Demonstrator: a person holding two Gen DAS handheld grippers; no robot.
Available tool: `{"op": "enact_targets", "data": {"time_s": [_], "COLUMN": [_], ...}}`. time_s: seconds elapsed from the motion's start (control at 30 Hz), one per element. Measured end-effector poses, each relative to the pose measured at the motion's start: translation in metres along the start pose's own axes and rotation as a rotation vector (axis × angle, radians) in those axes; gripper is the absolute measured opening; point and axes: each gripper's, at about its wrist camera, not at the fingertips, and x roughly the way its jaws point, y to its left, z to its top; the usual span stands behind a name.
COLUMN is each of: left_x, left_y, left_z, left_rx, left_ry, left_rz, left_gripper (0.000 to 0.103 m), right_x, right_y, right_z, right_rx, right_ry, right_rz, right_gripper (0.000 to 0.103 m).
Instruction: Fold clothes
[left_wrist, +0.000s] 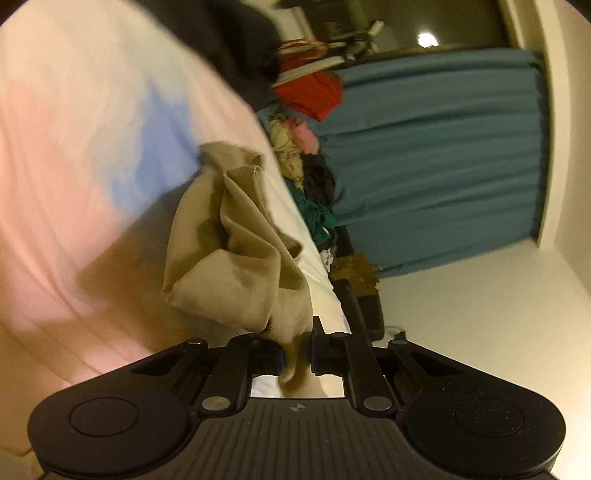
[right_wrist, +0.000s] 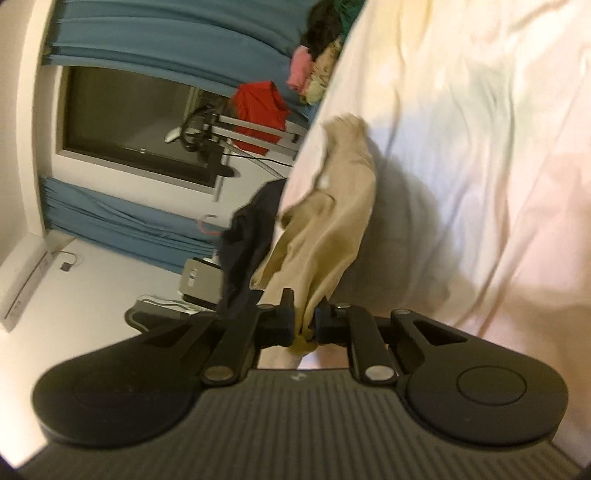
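A crumpled beige garment hangs bunched in front of a pale pink bed sheet. My left gripper is shut on one edge of it, with cloth pinched between the fingers. In the right wrist view my right gripper is shut on another edge of the same beige garment, which stretches away over the sheet. A white button shows on the cloth. Both views are tilted sideways and blurred.
A heap of mixed clothes lies at the bed's edge, with a red garment on a rack. Teal curtains cover the wall. A dark garment hangs by the bed; a window and boxes on the floor stand beyond.
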Motion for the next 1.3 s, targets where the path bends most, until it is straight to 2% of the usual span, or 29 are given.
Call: {"op": "enact_targets", "data": {"time_s": [0.1, 0.2, 0.4, 0.47, 0.53, 0.63, 0.73, 0.93, 1.03, 1.17, 1.3], "left_x": [-0.029, -0.066, -0.149, -0.163, -0.162, -0.148, -0.122, -0.039, 0.005, 0.046, 0.072], "left_y": [-0.031, -0.049, -0.038, -0.029, -0.025, -0.029, -0.037, -0.043, -0.026, 0.003, 0.029], "left_z": [-0.010, -0.035, -0.105, -0.121, -0.122, -0.114, -0.094, -0.036, -0.009, 0.012, 0.028], "left_rx": [0.055, 0.089, -0.015, -0.060, -0.082, -0.086, -0.094, -0.063, -0.048, -0.004, 0.017], "left_ry": [0.008, 0.015, 0.077, 0.094, 0.095, 0.079, 0.059, 0.026, 0.026, 0.043, 0.043], "left_rz": [0.010, 0.022, 0.069, 0.080, 0.074, 0.102, 0.142, 0.253, 0.321, 0.366, 0.385], "left_gripper": [0.011, 0.011, 0.011, 0.011, 0.012, 0.012, 0.012, 0.013, 0.013, 0.013, 0.014], "right_x": [-0.031, -0.069, -0.153, -0.161, -0.163, -0.148, -0.115, -0.036, 0.002, 0.050, 0.078], "right_y": [0.024, 0.038, 0.034, 0.031, 0.027, 0.024, 0.028, 0.021, 0.007, -0.015, -0.031], "right_z": [-0.006, -0.021, -0.074, -0.083, -0.085, -0.078, -0.061, -0.016, 0.000, 0.015, 0.028], "right_rx": [-0.063, -0.107, -0.116, -0.104, -0.090, -0.069, -0.028, 0.037, 0.060, 0.066, 0.001], "right_ry": [-0.008, 0.003, 0.056, 0.057, 0.055, 0.042, 0.027, 0.001, 0.009, 0.031, 0.029], "right_rz": [0.025, 0.036, 0.017, 0.001, -0.004, -0.006, -0.019, -0.104, -0.159, -0.215, -0.208], "right_gripper": [0.013, 0.013, 0.013, 0.013, 0.013, 0.013, 0.013, 0.013, 0.014, 0.014, 0.014]}}
